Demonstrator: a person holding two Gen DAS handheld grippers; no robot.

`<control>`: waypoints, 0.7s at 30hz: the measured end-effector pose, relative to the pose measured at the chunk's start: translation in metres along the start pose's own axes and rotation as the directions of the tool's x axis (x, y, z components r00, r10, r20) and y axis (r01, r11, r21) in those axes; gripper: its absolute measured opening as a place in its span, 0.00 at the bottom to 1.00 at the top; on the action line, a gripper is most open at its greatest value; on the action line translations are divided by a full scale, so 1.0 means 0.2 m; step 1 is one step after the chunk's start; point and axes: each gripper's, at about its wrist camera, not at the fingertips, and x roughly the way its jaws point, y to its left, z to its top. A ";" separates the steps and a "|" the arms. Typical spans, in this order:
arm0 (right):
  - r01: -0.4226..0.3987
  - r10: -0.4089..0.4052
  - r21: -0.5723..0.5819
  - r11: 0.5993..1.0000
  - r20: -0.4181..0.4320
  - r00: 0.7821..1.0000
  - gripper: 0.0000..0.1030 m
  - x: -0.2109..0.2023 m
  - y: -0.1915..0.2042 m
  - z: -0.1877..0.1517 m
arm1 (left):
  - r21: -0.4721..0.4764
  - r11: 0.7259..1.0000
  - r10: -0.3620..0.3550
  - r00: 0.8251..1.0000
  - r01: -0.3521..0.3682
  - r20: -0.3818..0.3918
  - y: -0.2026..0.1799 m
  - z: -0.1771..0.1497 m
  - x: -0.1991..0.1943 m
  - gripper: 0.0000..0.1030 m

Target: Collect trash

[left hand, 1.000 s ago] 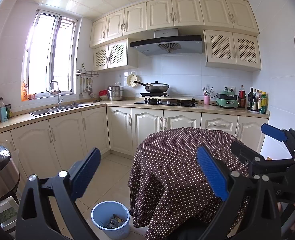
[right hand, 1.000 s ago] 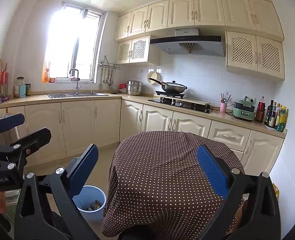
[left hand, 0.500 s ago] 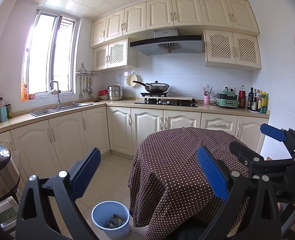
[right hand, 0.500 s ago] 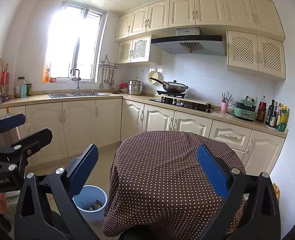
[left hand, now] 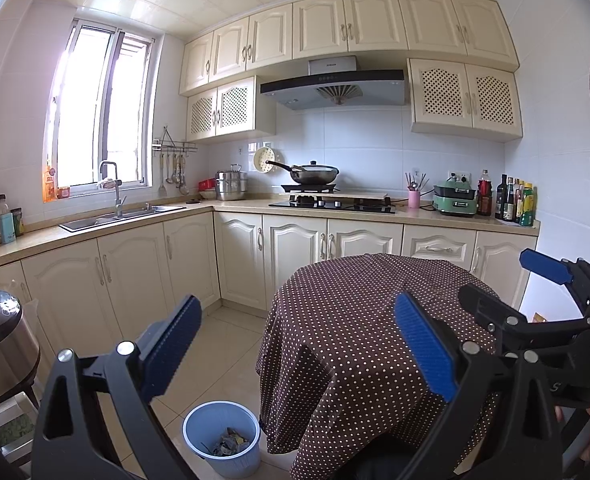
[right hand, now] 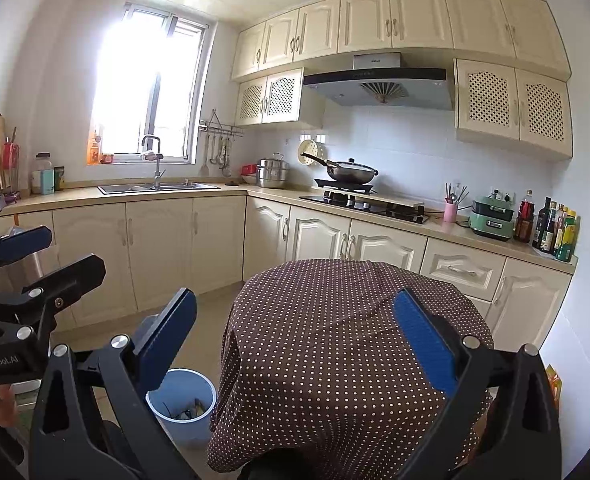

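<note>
The left gripper (left hand: 297,346) is a black, matte plastic frame with triangular cut-outs, silver round screw heads at its pivots and two long fingers faced with ribbed blue rubber pads (left hand: 423,346). The right gripper (right hand: 295,340) is built the same way, black arms, silver screws and blue ribbed pads (right hand: 425,338). In the right wrist view the left one's side bears white "GenRobot.AI" lettering, and bare skin, probably the fingers of the left hand (right hand: 3,404), shows just beneath it.

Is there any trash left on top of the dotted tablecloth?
No, the tablecloth top shows only bare dotted fabric, while scraps sit in the blue bin on the floor.
</note>
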 end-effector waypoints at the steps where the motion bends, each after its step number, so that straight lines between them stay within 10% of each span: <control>1: 0.000 0.000 0.000 1.000 -0.001 1.000 0.93 0.00 0.00 0.00 | 0.000 1.000 0.001 1.000 -0.001 -0.001 0.00 0.00 0.00 0.92; 21: -0.003 0.003 0.004 1.000 -0.010 1.000 0.93 0.00 0.00 -0.01 | 0.000 1.000 -0.002 1.000 0.002 -0.003 0.00 0.00 0.00 0.92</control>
